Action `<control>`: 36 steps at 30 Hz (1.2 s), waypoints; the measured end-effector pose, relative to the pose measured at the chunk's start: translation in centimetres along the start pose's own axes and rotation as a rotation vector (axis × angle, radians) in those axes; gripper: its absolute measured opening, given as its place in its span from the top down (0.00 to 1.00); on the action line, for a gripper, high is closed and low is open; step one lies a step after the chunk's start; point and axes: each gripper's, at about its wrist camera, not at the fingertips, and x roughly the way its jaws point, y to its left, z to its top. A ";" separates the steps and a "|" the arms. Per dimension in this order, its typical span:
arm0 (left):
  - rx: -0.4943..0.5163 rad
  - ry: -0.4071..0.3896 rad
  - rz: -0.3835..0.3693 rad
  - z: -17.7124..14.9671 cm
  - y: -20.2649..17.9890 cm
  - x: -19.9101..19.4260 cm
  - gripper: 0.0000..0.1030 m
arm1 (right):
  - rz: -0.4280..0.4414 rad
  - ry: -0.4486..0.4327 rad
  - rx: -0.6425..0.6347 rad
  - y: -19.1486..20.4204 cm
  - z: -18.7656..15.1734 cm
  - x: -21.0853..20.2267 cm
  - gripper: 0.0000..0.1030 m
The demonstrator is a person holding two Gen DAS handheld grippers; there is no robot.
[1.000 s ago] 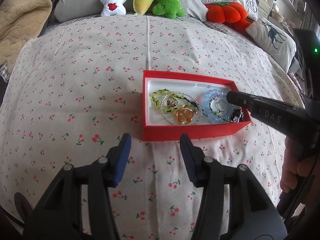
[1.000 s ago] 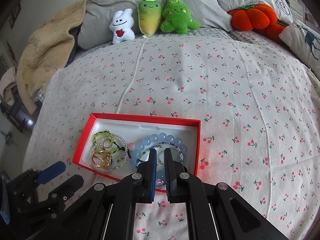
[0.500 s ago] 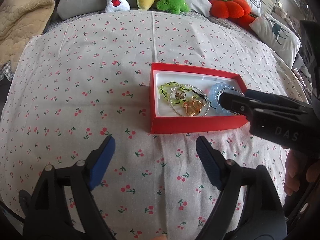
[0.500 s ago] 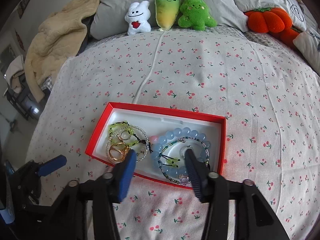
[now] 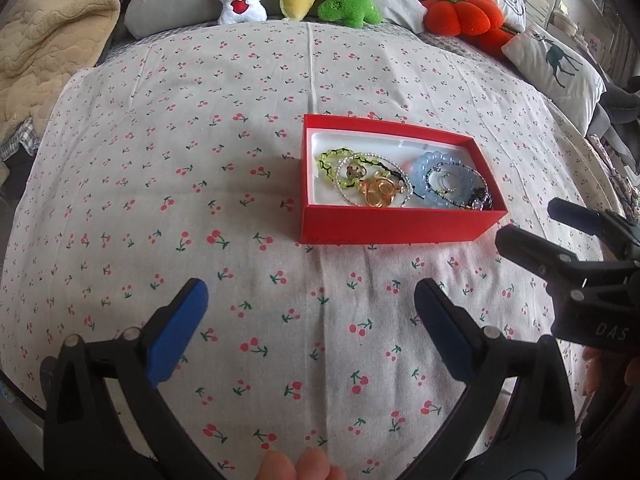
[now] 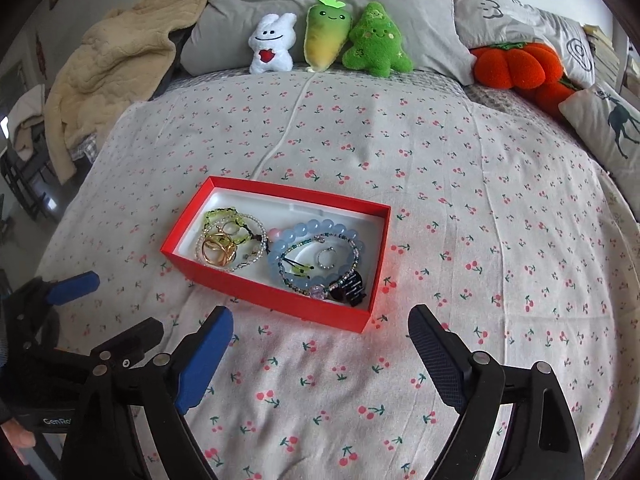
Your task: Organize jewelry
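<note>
On the bed, ahead of both pairs of fingers: red box (image 6: 276,300) holding the jewelry, resting on the cherry-print sheet (image 5: 160,200).
Left gripper (image 5: 310,300): jaws opening, now spread wide with only sheet between them; a second ago they stood much narrower. The box lies beyond its fingertips, a little to their right.
Right gripper (image 6: 320,324): jaws opening, nothing between them; a second ago they were nearly shut with their tips over the box's blue bead bracelet (image 6: 316,228), and they have since drawn back to the near side of the box.
Box contents: yellow-green bead bracelet (image 6: 224,216), gold rings (image 6: 218,250) and a clear bead strand at the left end; the blue bead bracelet, a small silver ring (image 6: 326,258) and a dark hair clip (image 6: 350,288) at the right end.
Surface and room: a pale cord or seam runs up the sheet past the box; at the head of the bed stand a white plush (image 6: 272,46), a carrot plush (image 6: 326,34) and a green tree plush (image 6: 376,42) against a grey pillow (image 6: 248,4); orange pumpkin cushions (image 6: 516,64) to the right, a beige blanket (image 6: 116,64) to the left.
Hidden or unclear: the small pieces tangled under the gold rings cannot be told apart; a person's fingertips (image 5: 298,466) are cut off at the lower edge of the left wrist view.
</note>
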 end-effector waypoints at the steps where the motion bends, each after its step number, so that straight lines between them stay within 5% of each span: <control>1: -0.001 0.001 0.001 -0.2 -0.1 0.0 0.01 | -0.022 0.022 0.018 -0.4 -0.3 0.0 0.00; 9: -0.006 -0.003 0.046 -1.1 -0.3 -0.4 0.01 | -0.131 0.067 0.069 -1.7 -1.8 -0.3 0.00; 20: -0.011 0.008 0.074 -1.3 -0.5 0.1 0.01 | -0.113 0.148 0.142 -2.1 -3.3 0.7 0.00; 36: -0.021 0.014 0.091 -1.3 -0.2 0.2 0.01 | -0.133 0.157 0.125 -1.5 -3.5 1.0 0.00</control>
